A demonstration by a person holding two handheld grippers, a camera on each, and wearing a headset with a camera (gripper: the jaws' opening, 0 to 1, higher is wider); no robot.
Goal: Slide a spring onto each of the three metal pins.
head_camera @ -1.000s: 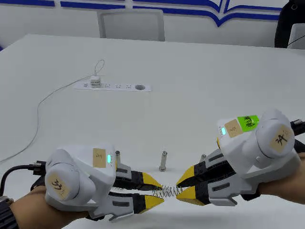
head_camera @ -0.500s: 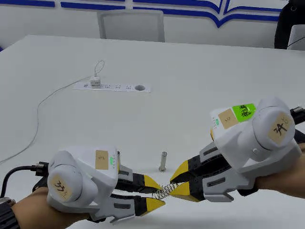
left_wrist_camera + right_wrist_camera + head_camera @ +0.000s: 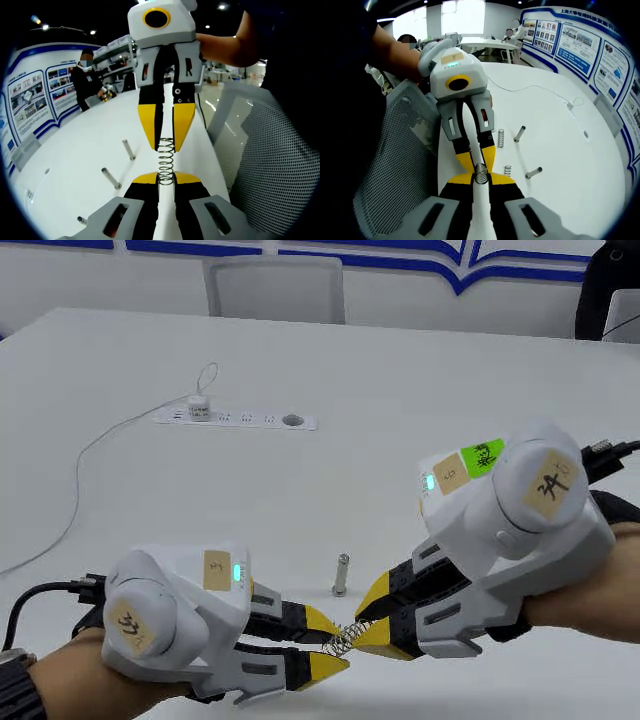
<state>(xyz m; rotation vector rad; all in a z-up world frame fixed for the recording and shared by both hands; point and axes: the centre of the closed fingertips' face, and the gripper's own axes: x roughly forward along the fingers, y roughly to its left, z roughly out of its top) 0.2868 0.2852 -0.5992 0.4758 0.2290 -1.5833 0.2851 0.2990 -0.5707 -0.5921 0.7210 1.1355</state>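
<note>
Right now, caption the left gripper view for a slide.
Left gripper and right gripper each pinch an end of one spring, beside three bare pins.

Three springs: the held spring (image 3: pixel 480 175), pinched at its two ends, one end in each hand-held gripper, plus a near loose spring (image 3: pixel 508 170) and a far loose spring (image 3: pixel 500 138) on the desk (image 3: pixel 450 390) just beside it. Three metal pins, all near the held spring: first pin (image 3: pixel 129 149), second pin (image 3: pixel 111 178), third pin (image 3: pixel 82 220). Two grippers: left hand-held gripper (image 3: pixel 335 643) and right hand-held gripper (image 3: pixel 356 630). One power strip (image 3: pixel 235 422) and one chair (image 3: pixel 275 290), both well beyond the held spring.
</note>
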